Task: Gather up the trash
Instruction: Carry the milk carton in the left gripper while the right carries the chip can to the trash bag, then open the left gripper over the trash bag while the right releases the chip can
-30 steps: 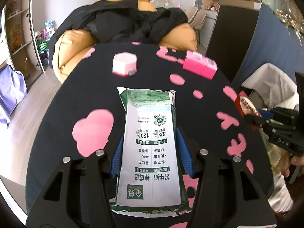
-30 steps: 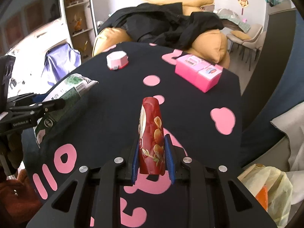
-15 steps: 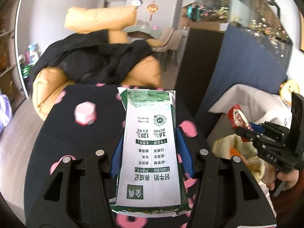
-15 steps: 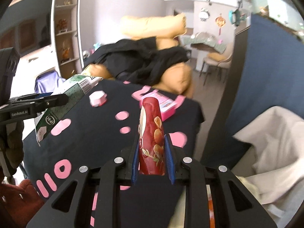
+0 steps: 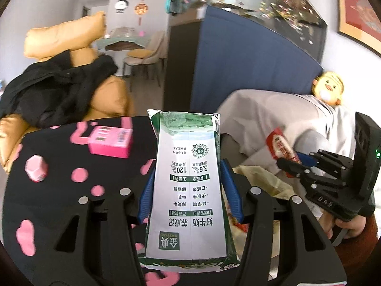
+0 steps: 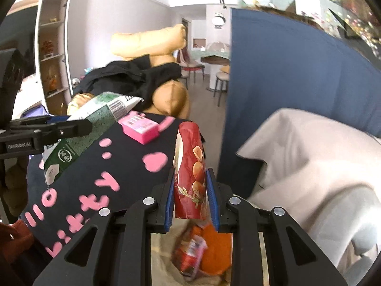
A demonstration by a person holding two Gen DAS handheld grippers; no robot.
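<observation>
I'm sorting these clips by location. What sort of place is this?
Most likely a home living room. An orange sofa draped with black clothes sits behind a low table with a black-and-pink cover, a dining table with chairs stands further back, and a plush toy rests on a grey-covered seat.

Milk carton (image 5: 188,190) shows, upside down, "金典 SATINE", "好牛奶 养成记", "100%", "3.6" and "120". The right tool (image 5: 295,164) body reads "DAS"; the left tool (image 6: 71,126) body reads "GenRobot.AI". The table (image 6: 133,166) cloth spells "kitty".
</observation>
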